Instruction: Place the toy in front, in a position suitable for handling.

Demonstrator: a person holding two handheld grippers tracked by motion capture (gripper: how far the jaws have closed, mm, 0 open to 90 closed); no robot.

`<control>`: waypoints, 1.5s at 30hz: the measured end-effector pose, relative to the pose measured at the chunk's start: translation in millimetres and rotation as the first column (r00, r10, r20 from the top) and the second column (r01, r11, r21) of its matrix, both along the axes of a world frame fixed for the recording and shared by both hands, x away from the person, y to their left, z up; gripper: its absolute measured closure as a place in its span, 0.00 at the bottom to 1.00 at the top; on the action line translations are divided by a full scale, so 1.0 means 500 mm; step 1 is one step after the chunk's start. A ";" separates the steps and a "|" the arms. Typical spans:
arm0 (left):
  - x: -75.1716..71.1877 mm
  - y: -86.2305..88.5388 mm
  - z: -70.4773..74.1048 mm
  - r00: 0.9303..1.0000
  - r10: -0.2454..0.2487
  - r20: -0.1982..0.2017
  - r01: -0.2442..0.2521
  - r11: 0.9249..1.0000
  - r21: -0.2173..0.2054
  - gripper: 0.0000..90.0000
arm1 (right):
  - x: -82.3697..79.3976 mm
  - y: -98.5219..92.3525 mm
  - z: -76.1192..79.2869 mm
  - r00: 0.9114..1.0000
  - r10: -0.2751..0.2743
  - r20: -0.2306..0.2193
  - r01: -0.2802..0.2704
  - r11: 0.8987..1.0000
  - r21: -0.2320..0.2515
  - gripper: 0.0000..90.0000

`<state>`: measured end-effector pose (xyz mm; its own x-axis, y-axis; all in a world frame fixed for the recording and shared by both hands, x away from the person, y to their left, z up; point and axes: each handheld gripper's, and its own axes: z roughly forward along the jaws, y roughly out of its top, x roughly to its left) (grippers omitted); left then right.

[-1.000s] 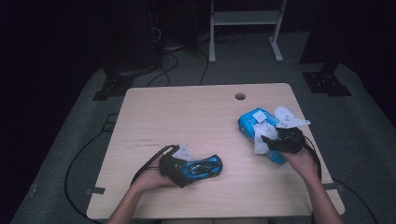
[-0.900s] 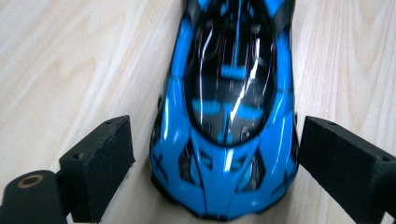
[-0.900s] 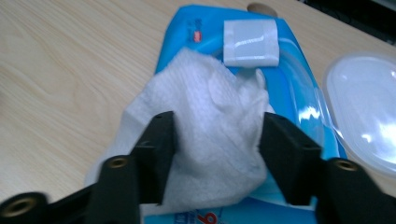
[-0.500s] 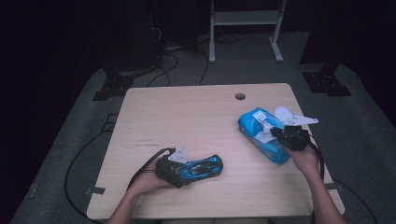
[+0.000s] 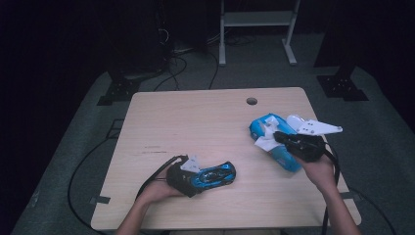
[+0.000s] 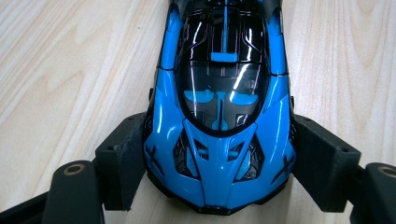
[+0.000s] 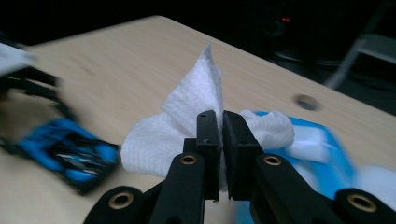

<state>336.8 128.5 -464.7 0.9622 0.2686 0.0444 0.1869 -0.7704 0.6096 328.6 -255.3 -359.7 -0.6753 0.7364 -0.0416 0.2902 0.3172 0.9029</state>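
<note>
On the pale wood-grain surface (image 5: pixel 195 127), the left gripper (image 6: pixel 219 158) has its jaws set around the nose of a glossy blue-and-black toy car (image 6: pixel 222 93), the foam-faced pads against its flanks; these jaws have just been closing with the car between them. The car lies near the front edge. The right gripper (image 7: pixel 221 126) is pinched tight on a soft, crinkled white wipe (image 7: pixel 187 112), above the shiny blue packet (image 5: pixel 274 142) toward the right edge.
</note>
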 end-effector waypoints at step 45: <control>-0.001 0.006 0.000 0.999 0.027 -0.026 -0.028 0.999 -0.040 0.28 | 0.016 0.227 -0.174 0.923 0.253 -0.291 -0.305 0.940 -0.152 0.86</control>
